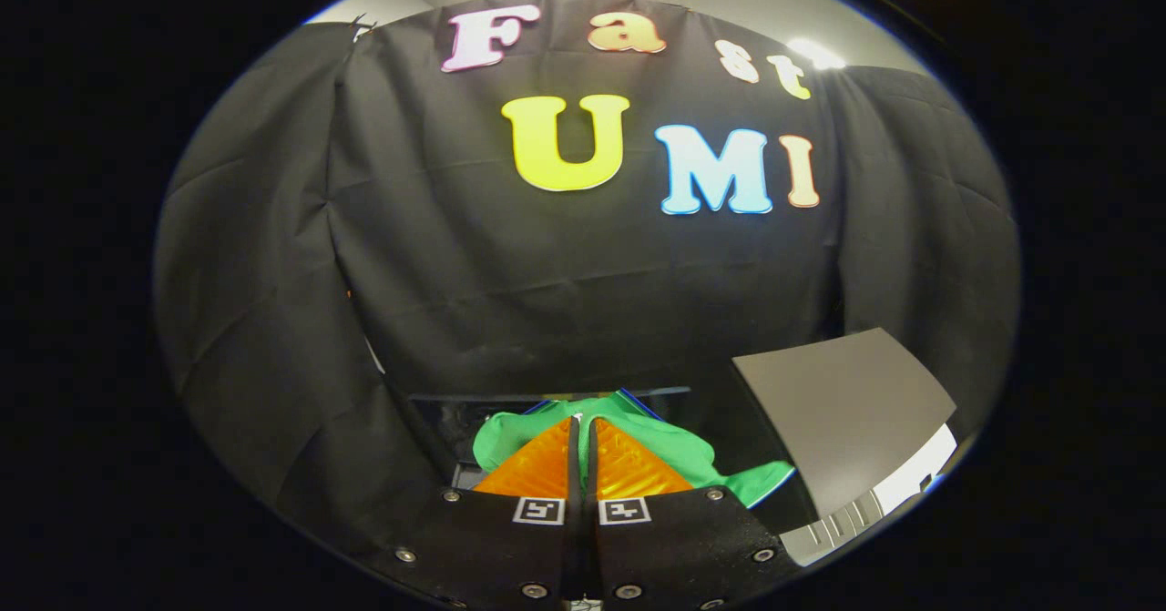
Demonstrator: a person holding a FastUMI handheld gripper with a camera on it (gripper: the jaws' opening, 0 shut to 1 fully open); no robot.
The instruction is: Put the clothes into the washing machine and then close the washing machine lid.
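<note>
So rn the gripper (583,429) has its fingers clenched nearly together w/ a fold of the green shirt (679,454) pinched between them, the rest of the cloth spilling out either side of the tips. The shirt is held up in the air, just in front of the black cloth wall, w/ the grey lid (847,402) standing open off to the right.

My guess is the step is carrying it over the washing machine (824,538) opening, so imo: keep the squeeze firm, get the dangling bits over the hole before letting go, and don't snag the lid on the way.

Shirt itself is bright green, soft and floppy, w/ thin blue trim on the edges. Bunched up, so can't tell its full shape tbh.
</note>
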